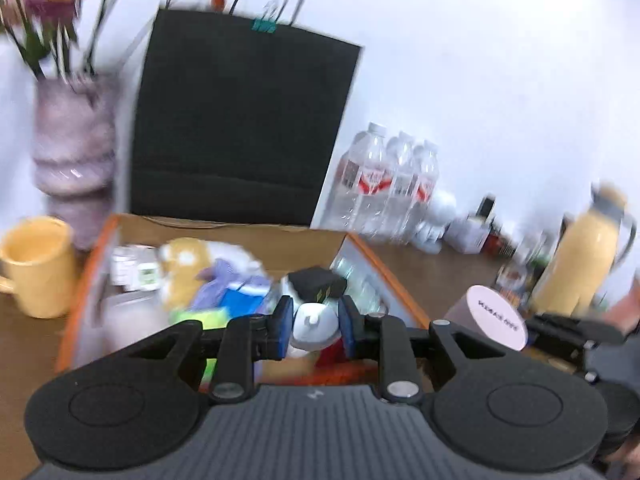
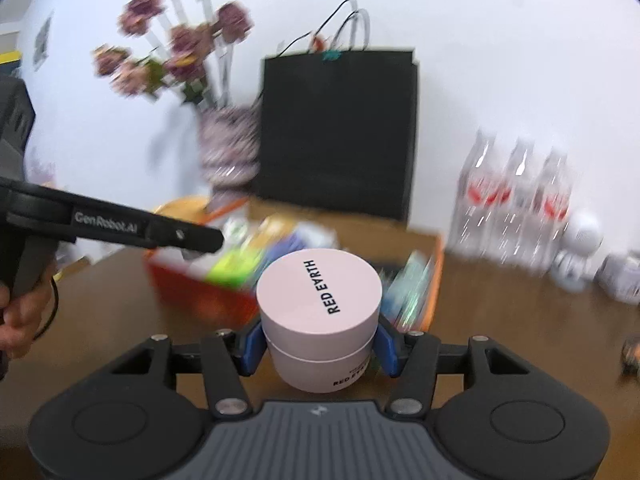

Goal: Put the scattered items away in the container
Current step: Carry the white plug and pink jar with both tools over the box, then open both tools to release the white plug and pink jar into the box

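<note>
Right claw clamped on a pink round jar labelled RED EARTH, blue pads pressed to both its sides, jar upright and held above the brown desk just in front of the orange-rimmed cardboard box. Left claw narrow, blue pads either side of a small white rounded item; looks gripped but blur makes contact hard to confirm. That claw sits over the near edge of the box, which already holds mixed stuff: a yellow plush-like thing, purple and blue cloth, a neon green piece, a black block, small white packets. In the left view the pink jar shows to the right of the box, beside the other tool. Left tool's arm crosses the right view at left, reaching over the box, person's hand below it. Behind the box a black paper bag stands upright against the wall. Vase with purple flowers left of the bag, yellow mug on the desk beside the box's left side. Three water bottles right of the bag, a yellow flask further right. Both views motion-blurred
</note>
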Action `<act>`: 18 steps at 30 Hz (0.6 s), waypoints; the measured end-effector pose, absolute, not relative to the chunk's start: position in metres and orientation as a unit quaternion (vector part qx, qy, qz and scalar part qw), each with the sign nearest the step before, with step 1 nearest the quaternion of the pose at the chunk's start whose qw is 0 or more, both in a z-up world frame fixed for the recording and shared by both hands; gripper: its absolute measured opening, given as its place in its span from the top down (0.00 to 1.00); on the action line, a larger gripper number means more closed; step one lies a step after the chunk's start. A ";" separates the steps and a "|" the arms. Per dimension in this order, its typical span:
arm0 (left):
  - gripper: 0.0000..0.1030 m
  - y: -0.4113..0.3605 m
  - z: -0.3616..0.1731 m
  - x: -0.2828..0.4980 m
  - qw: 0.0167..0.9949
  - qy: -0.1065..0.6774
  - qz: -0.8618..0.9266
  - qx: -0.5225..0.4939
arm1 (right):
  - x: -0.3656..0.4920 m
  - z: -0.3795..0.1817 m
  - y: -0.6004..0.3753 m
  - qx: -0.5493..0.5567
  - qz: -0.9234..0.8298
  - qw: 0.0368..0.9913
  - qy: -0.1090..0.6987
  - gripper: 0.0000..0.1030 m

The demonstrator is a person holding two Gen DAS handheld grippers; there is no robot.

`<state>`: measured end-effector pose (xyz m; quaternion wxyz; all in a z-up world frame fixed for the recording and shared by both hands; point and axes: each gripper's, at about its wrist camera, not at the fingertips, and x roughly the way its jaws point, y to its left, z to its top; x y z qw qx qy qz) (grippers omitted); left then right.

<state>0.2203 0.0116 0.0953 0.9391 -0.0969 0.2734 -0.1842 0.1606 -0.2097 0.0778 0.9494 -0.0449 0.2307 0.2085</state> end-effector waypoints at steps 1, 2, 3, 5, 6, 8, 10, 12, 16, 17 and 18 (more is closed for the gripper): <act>0.76 0.013 0.092 0.234 0.938 0.279 -0.178 -0.109 | 0.175 0.084 -0.208 -0.036 0.209 0.949 0.233 0.48; 0.76 0.015 0.087 0.247 0.936 0.283 -0.170 -0.119 | 0.192 0.088 -0.204 -0.025 0.214 0.947 0.239 0.48; 0.76 0.016 0.083 0.260 0.935 0.288 -0.163 -0.130 | 0.207 0.089 -0.202 -0.016 0.216 0.944 0.248 0.48; 0.76 0.020 0.071 0.273 0.930 0.291 -0.168 -0.149 | 0.233 0.085 -0.194 -0.007 0.211 0.939 0.271 0.48; 0.76 0.021 0.064 0.277 0.929 0.294 -0.169 -0.152 | 0.245 0.083 -0.189 -0.007 0.210 0.936 0.283 0.48; 0.76 0.021 0.050 0.285 0.926 0.304 -0.166 -0.147 | 0.264 0.074 -0.181 -0.006 0.216 0.928 0.305 0.48; 0.76 0.019 0.039 0.292 0.924 0.324 -0.152 -0.138 | 0.279 0.064 -0.172 -0.012 0.217 0.918 0.331 0.48; 0.76 0.016 0.033 0.292 0.919 0.335 -0.159 -0.135 | 0.290 0.057 -0.161 -0.031 0.208 0.910 0.357 0.48; 0.76 0.010 0.029 0.291 0.912 0.360 -0.161 -0.113 | 0.291 0.045 -0.140 -0.066 0.215 0.893 0.390 0.47; 0.75 0.009 0.030 0.289 0.914 0.359 -0.158 -0.102 | 0.293 0.041 -0.139 -0.058 0.226 0.886 0.401 0.48; 0.75 0.007 0.032 0.288 0.917 0.357 -0.154 -0.092 | 0.296 0.038 -0.139 -0.049 0.236 0.880 0.410 0.47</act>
